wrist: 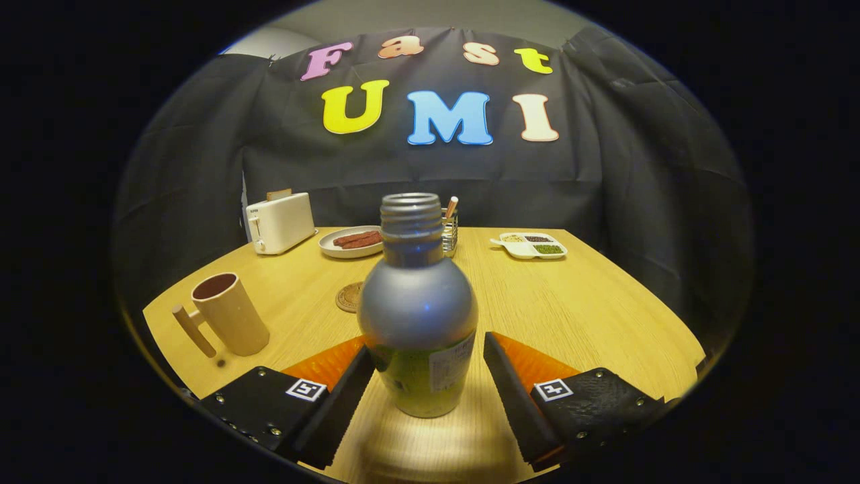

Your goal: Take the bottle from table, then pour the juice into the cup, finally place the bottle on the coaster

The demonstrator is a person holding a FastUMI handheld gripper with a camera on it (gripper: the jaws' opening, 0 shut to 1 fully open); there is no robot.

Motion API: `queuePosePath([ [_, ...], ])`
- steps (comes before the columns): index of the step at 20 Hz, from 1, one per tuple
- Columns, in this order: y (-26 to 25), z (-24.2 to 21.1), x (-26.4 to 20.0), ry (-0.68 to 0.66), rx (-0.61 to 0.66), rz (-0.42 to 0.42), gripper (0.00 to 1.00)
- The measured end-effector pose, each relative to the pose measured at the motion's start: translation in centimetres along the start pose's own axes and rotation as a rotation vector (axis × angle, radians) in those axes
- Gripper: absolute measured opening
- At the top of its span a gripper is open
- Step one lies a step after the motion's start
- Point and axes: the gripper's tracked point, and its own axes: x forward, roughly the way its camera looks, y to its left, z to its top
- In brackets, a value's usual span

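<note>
Item: bottle [418,316], uncapped, upright on the worktop [571,302], standing between the fingers of my tool [430,376]. I had the tool spread wide; a clear gap showed on each side of the bottle, neither finger touching, nothing held.

Condition: clear neck with threaded mouth, frosted rounded shoulder, label around the lower body, greenish juice low inside. I judged it light plastic, fairly stiff at the shoulder, likely to give under a hard squeeze, and smooth enough to slip. With no cap, any tilt in lifting could spill.

Hold: I judged the labelled lower body, where the sides ran straighter, the best place; the rounded shoulder would let the fingers ride off.

Nearby: cup [230,314] with a side handle, well off to the left of the fingers. Coaster [350,296], round, just beyond the bottle, partly hidden by it.

Beyond: toaster [279,221], plate [351,241] of sausages, divided tray [534,245].
</note>
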Motion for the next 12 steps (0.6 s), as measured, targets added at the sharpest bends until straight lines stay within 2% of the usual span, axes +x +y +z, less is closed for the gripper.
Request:
queuePosePath([
  [5, 0.5, -1.8, 0.3, 0.037, 0.01, 0.014, 0.97],
  [8, 1.0, -1.6, 0.6, 0.049, -0.012, 0.026, 0.82],
  [12, 1.5, -1.5, 0.3, 0.064, -0.049, 0.043, 0.78],
])
